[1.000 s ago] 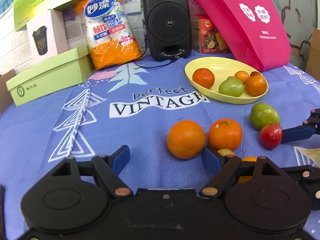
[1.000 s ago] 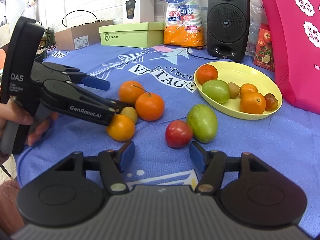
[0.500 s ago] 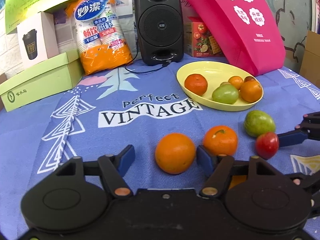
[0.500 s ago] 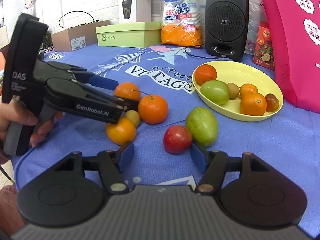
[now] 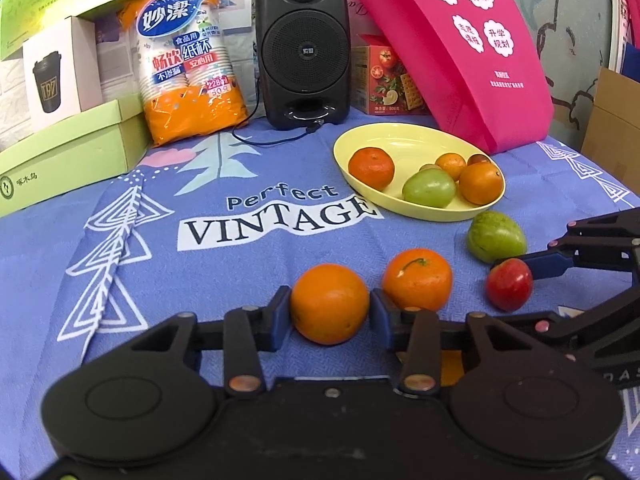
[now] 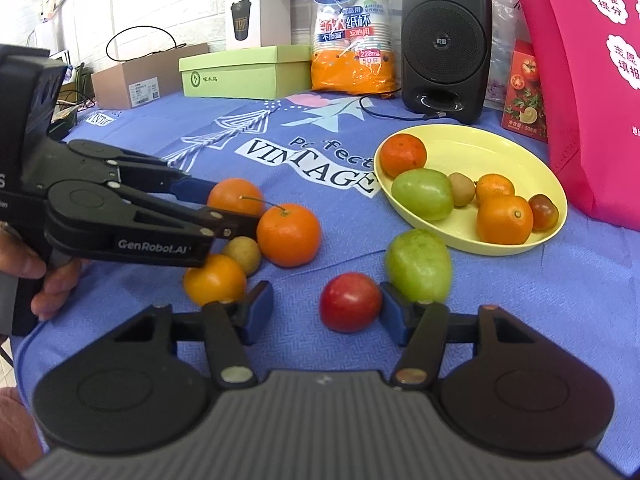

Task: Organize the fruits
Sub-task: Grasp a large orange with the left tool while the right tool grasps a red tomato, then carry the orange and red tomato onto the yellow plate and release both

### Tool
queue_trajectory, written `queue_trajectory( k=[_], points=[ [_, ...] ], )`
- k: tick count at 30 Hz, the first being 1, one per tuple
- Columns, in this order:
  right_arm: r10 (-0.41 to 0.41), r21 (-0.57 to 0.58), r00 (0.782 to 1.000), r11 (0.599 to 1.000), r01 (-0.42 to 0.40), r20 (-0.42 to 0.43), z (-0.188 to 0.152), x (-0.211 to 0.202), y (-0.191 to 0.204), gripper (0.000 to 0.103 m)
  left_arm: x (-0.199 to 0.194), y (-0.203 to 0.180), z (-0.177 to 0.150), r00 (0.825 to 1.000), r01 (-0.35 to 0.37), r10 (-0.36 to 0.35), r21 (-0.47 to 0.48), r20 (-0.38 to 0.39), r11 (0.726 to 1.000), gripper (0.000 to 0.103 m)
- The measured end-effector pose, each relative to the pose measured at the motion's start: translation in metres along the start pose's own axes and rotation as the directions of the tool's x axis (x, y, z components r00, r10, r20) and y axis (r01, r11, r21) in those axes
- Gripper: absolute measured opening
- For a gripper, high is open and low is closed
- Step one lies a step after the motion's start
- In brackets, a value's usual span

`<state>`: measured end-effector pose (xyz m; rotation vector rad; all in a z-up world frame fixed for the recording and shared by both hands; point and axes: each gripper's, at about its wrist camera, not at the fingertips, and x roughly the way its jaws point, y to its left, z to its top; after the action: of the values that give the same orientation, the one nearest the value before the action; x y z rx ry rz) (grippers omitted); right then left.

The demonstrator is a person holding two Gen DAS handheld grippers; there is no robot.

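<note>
My left gripper (image 5: pixel 329 312) is shut on a large orange (image 5: pixel 329 303) that rests on the blue cloth; it also shows in the right wrist view (image 6: pixel 234 196). A stemmed mandarin (image 5: pixel 417 279) lies just right of it. My right gripper (image 6: pixel 326 310) is open, with a red tomato (image 6: pixel 351 302) between its fingers, close to the right one. A green mango (image 6: pixel 418 266) lies behind the tomato. The yellow plate (image 6: pixel 496 148) holds several fruits. A small orange (image 6: pixel 215 280) and a brown kiwi (image 6: pixel 243 255) lie under the left gripper's arm.
A black speaker (image 5: pixel 303 46), a pack of paper cups (image 5: pixel 188 64), green boxes (image 5: pixel 68 152) and a pink bag (image 5: pixel 448 48) line the back of the table. A speaker cable (image 5: pixel 276 138) trails on the cloth behind the plate.
My left gripper moved forward and closed its fingers on the large orange. My right gripper moved forward so the red tomato now sits between its open fingers.
</note>
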<state>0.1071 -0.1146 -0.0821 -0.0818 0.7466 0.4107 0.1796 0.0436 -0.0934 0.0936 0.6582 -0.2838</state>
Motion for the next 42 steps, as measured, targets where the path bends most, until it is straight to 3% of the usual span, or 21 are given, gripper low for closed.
queue_trajectory(
  k=[8,26,34,42],
  points=[
    [-0.015,0.007,1.0,1.0,0.014,0.012,0.0,-0.003,-0.001,0.03,-0.005,0.0,-0.003,1.0,-0.003,0.003,-0.023,-0.002,1.0,0.039],
    [-0.009,0.002,1.0,1.0,0.008,0.029,-0.02,-0.039,0.006,0.03,-0.057,-0.005,-0.004,1.0,0.0,0.002,-0.058,0.031,0.998,0.039],
    [-0.037,0.01,0.996,0.999,0.036,0.085,-0.012,-0.064,-0.006,0.03,-0.066,-0.019,0.027,0.998,0.021,-0.02,-0.011,0.064,1.0,0.039],
    [-0.097,0.021,0.984,0.995,0.095,0.147,0.027,-0.064,-0.045,0.03,-0.014,-0.036,0.086,0.995,0.084,-0.085,0.028,0.042,0.996,0.039]
  ],
)
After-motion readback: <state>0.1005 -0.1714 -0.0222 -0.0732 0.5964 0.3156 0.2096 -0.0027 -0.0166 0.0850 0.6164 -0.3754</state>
